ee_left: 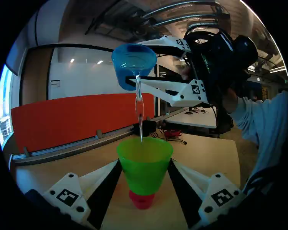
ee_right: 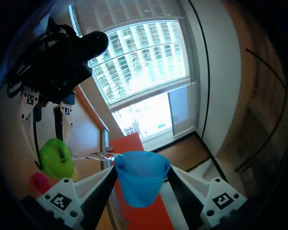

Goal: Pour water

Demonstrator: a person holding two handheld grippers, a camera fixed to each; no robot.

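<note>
- Water (ee_left: 139, 111) falls in a thin, clear, twisting stream from the lip of the blue cup (ee_left: 133, 65) into the green cup (ee_left: 144, 165) directly below it.
- The blue cup is translucent plastic, tapered and tipped over on its side. The right gripper (ee_right: 141, 170) pinches it, with one finger pressed against each wall.
- The green cup is also translucent, tapered plastic. It stands upright and near in the left gripper view, clamped between both fingers of the left gripper (ee_left: 144, 170).
- Its base sits on a red cup (ee_left: 141, 200); whether that one touches the table I cannot tell.
- The fingers of both grippers are white with black inner faces, and each carries a square black-and-white marker.
- A pale sleeve (ee_left: 267, 119) comes in from the right, behind the right gripper's dark body.
- The table (ee_left: 205, 149) is smooth, light wood and stretches away under the cups.
- A matte orange partition (ee_left: 75, 119) runs along its far left edge, with a glass wall behind it.
- Grey pipes (ee_left: 174, 11) cross the ceiling.
- A tall window (ee_right: 144, 65) with bright gridded panes stands beside a plain white wall.
</note>
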